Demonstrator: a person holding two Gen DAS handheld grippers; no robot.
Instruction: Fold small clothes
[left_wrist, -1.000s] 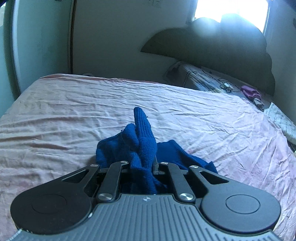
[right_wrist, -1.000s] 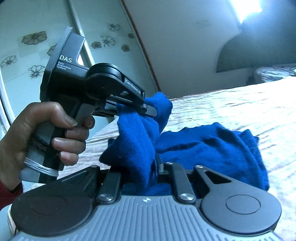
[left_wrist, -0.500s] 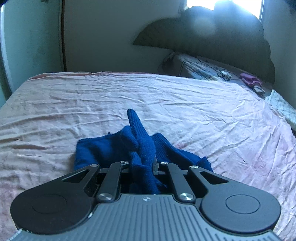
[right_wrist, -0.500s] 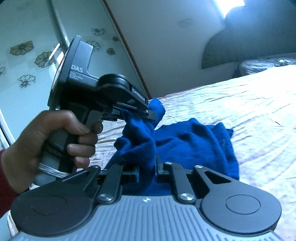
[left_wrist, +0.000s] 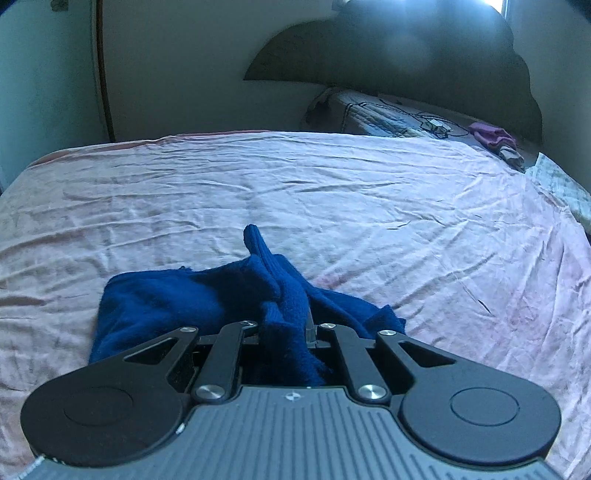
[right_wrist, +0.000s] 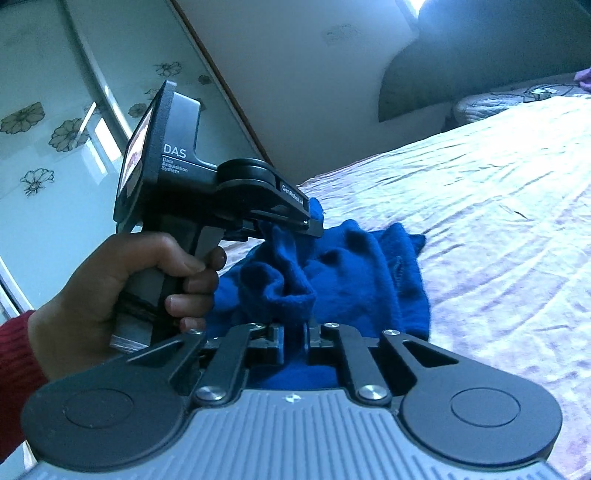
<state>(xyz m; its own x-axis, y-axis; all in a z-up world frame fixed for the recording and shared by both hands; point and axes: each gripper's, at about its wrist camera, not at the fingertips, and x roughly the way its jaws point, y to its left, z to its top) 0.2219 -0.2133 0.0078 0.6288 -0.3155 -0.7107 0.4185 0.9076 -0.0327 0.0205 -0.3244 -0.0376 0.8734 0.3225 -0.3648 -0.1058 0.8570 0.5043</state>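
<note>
A dark blue knitted garment (left_wrist: 177, 299) lies bunched on the pink bed sheet (left_wrist: 332, 206), with one edge lifted. My left gripper (left_wrist: 291, 328) is shut on a raised fold of it, and a ribbed end pokes up beyond the fingers. In the right wrist view the blue garment (right_wrist: 362, 273) spreads to the right over the sheet (right_wrist: 498, 206). My right gripper (right_wrist: 294, 334) has a fold of cloth between its pads, and its jaws are closing on it. The left gripper (right_wrist: 312, 225), held by a hand (right_wrist: 110, 288), pinches the cloth just above and to the left.
A dark headboard (left_wrist: 406, 62) and a patterned pillow (left_wrist: 373, 114) are at the far end. A purple cloth (left_wrist: 491, 134) and a white patterned cloth (left_wrist: 565, 188) lie at the far right. A flowered glass wardrobe door (right_wrist: 55, 129) stands to the left.
Both grippers have come down toward the bed with the garment, and more of the cloth now rests spread on the sheet. The right jaws have narrowed on the fold.
</note>
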